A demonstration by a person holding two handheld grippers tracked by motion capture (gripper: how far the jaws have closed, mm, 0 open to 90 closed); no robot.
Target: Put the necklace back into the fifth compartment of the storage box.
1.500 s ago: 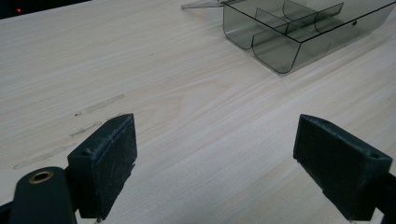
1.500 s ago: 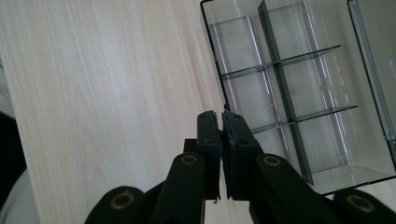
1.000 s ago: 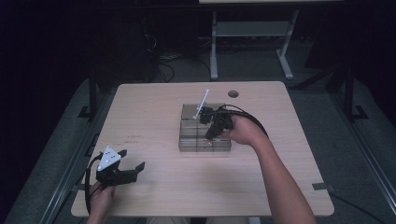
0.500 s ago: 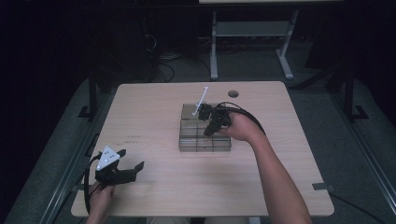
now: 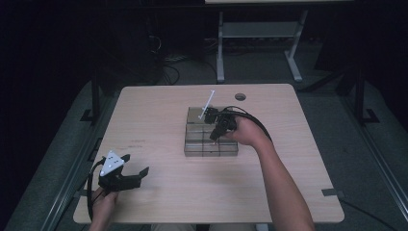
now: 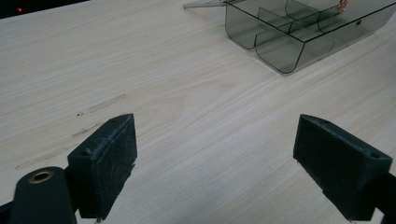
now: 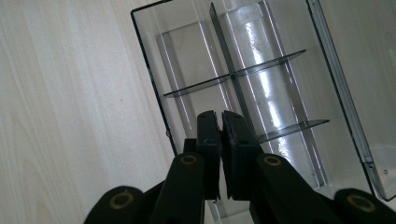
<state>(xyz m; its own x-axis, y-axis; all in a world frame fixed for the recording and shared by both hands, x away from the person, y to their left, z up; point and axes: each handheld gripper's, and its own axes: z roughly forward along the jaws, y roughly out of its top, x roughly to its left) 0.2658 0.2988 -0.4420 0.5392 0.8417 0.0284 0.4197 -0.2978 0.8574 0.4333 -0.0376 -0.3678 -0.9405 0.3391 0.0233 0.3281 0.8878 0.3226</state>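
A clear smoke-tinted plastic organiser box (image 5: 210, 144) with several divided compartments sits in the middle of the wooden table (image 5: 159, 110). Its lid (image 5: 208, 103) stands open at the far side. My right gripper (image 5: 214, 134) hangs just over the box, pointing down into it. In the right gripper view its jaws (image 7: 219, 114) are shut with only a hairline gap and nothing between them, above bare compartments (image 7: 196, 60). My left gripper (image 5: 137, 163) rests near the table's front left corner, open (image 6: 215, 135) and holding nothing, facing the box (image 6: 299, 32) across bare wood.
A round cable hole (image 5: 240, 96) lies in the tabletop behind the box. Faint scuff marks (image 6: 100, 105) mark the wood ahead of the left gripper. A second table's frame (image 5: 260, 33) and cables stand on the dark floor beyond.
My right gripper has drifted slightly left and down over the box, still shut. The left gripper has stayed in place.
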